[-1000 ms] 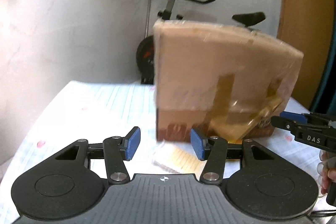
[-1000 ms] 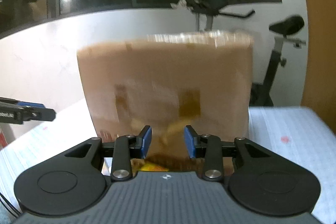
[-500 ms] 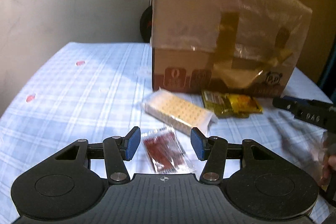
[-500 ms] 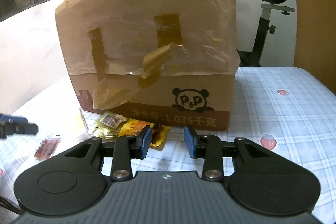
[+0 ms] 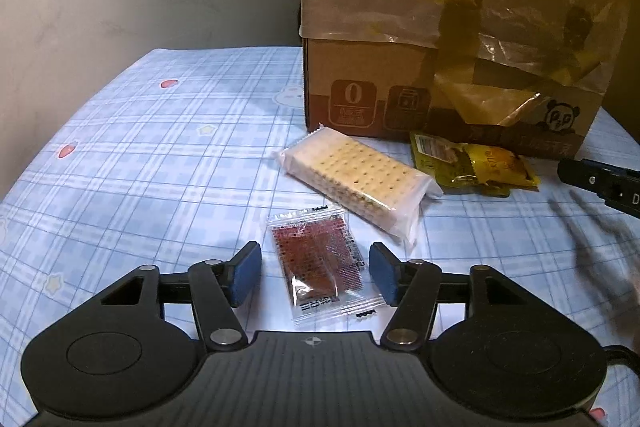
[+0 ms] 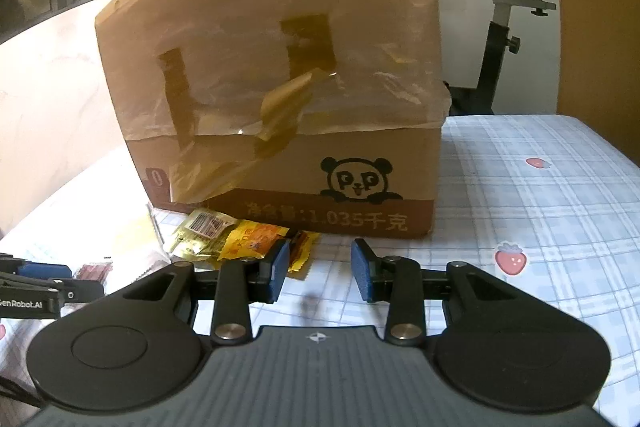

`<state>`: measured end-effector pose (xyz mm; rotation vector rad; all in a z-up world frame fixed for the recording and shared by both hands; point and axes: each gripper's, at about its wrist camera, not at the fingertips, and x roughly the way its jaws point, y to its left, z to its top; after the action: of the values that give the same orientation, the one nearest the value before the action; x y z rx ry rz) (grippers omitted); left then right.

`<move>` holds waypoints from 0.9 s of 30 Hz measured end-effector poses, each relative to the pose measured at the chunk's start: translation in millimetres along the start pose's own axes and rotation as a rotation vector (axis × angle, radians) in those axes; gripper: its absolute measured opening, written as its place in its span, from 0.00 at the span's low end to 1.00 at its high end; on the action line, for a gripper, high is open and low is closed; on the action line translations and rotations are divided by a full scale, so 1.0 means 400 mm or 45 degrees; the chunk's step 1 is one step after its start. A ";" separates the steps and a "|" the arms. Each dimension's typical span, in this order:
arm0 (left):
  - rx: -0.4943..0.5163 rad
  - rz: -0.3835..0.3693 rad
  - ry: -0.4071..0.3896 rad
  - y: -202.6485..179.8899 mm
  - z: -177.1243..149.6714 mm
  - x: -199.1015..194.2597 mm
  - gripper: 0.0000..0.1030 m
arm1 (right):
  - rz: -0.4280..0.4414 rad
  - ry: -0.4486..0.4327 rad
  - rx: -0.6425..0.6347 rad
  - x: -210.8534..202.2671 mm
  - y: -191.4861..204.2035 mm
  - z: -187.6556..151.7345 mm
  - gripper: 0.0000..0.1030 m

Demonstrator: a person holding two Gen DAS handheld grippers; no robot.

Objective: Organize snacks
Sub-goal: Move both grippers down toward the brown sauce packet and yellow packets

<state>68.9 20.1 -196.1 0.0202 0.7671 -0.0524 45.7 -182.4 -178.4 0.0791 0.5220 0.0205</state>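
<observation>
Left wrist, left claw (image 5: 315,273) wide, straddling red packet (image 5: 320,265)

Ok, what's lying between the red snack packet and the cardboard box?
The cracker pack lies slantwise between the red packet and the cardboard box, in the left wrist view.

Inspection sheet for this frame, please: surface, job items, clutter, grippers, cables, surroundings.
Surface: blue plaid cloth with strawberry and star prints.
Job's things: cracker pack, red sachet and yellow packets lie loose in front of the box; the box is cardboard, with plastic film and peeling brown tape.
Clutter: nothing seen.
Grippers: left gripper open, low over the red sachet, not touching it; right gripper open, empty, near the yellow packets.
Cables: a dark cable at the right edge of the left view.
Surroundings: exercise bike behind the box, pale wall, dark window.
</observation>
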 end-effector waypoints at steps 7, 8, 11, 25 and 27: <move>0.003 0.014 -0.010 0.001 0.000 -0.002 0.65 | -0.003 0.002 0.039 0.001 -0.011 -0.001 0.36; 0.003 0.011 -0.011 0.002 -0.001 -0.003 0.65 | -0.003 0.001 0.039 0.001 -0.011 -0.001 0.36; 0.003 -0.008 -0.033 0.005 -0.004 -0.006 0.50 | -0.002 0.003 0.030 0.002 -0.010 -0.001 0.36; -0.078 -0.023 -0.080 0.021 -0.028 -0.035 0.42 | -0.008 0.007 0.034 0.003 -0.011 -0.003 0.39; -0.082 -0.024 -0.091 0.022 -0.028 -0.037 0.42 | -0.008 0.011 0.026 0.004 -0.009 -0.003 0.41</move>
<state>50.9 30.0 -193.9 -0.0500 0.6974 -0.0459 46.5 -185.7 -180.5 0.0976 0.5308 0.0093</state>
